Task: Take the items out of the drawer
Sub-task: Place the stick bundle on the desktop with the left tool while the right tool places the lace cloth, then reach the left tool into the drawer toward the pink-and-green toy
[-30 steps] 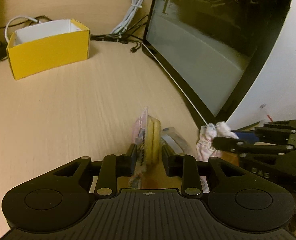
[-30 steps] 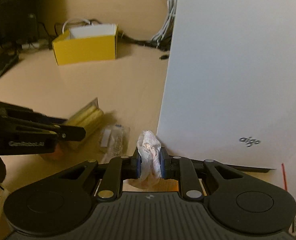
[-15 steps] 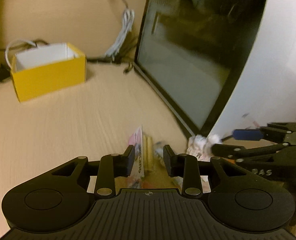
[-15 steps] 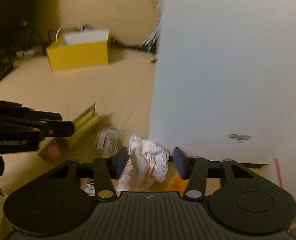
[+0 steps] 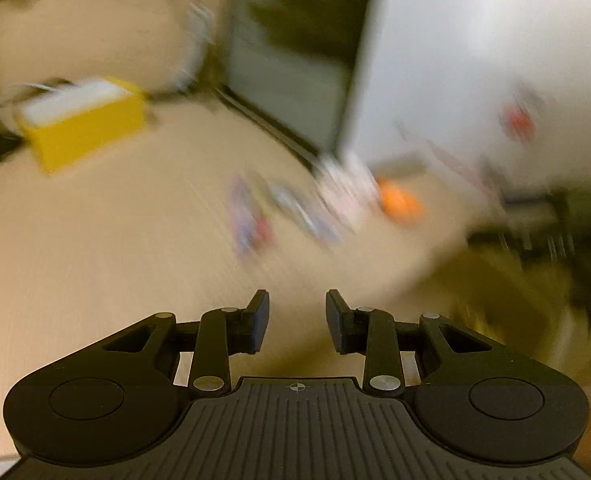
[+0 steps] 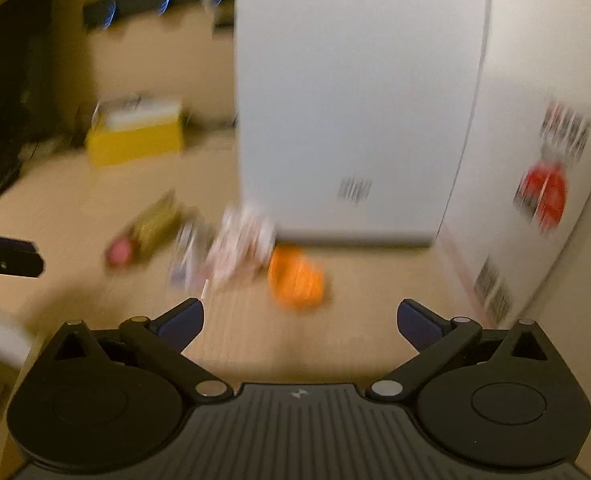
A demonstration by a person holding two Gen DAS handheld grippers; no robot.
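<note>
Both views are motion-blurred. On the wooden table lie a yellow snack packet [image 6: 151, 228] [image 5: 251, 220], a small clear packet [image 6: 187, 248] [image 5: 303, 212], a white-pink lacy cloth [image 6: 239, 248] [image 5: 343, 192] and an orange item [image 6: 295, 278] [image 5: 399, 200]. They sit in a row by the foot of a white case [image 6: 355, 100]. My left gripper [image 5: 297, 320] is open with bare table between its fingers, well back from the items. My right gripper [image 6: 299, 320] has its jaws opening wide, with nothing between them. The left gripper's tip [image 6: 7, 260] shows at the right wrist view's left edge.
A yellow open box [image 5: 83, 128] [image 6: 135, 136] stands far back on the table with cables behind it. The white case [image 5: 455, 60] has a dark glass side panel [image 5: 287, 64]. A dim space lies past the table edge [image 5: 435, 272] at lower right, too blurred to read.
My right gripper let go of the lacy cloth and opened wide. My left gripper released the yellow packet. Both have drawn back from the items, which now lie farther ahead.
</note>
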